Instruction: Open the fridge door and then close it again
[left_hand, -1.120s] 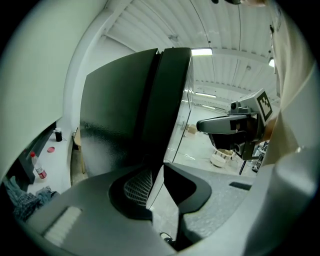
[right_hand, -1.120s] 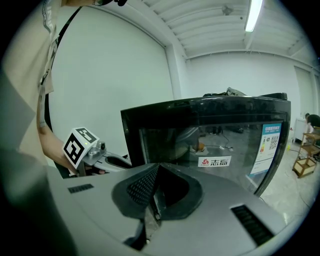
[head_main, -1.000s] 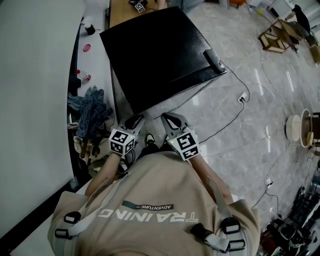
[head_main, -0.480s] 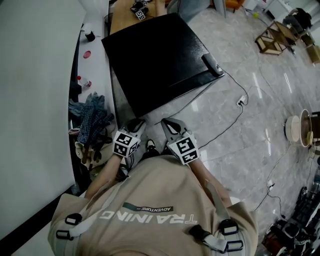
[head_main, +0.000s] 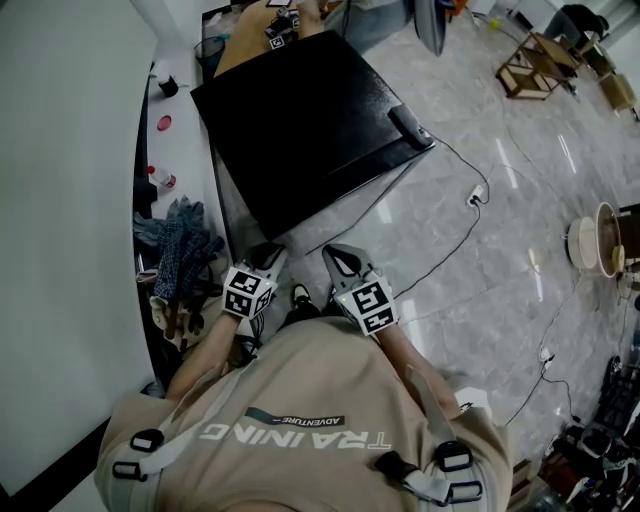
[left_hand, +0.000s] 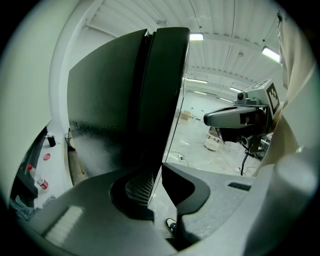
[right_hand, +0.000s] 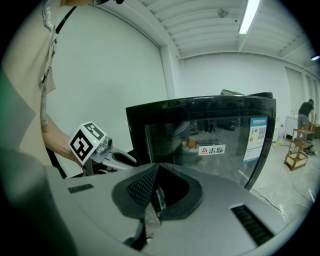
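- left tool (head_main: 266, 256) low in front of the torso, pointing forward; its jaws are drawn together with only a sliver between them, nothing gripped
- right tool (head_main: 341, 259) just beside the left tool and level with it; its jaws meet tip to tip, empty
- the two tools are apart, tips angled slightly toward each other
- left forearm (head_main: 203, 352) bare, bent at the elbow, close behind its tool; right forearm (head_main: 408, 358) likewise tucked in
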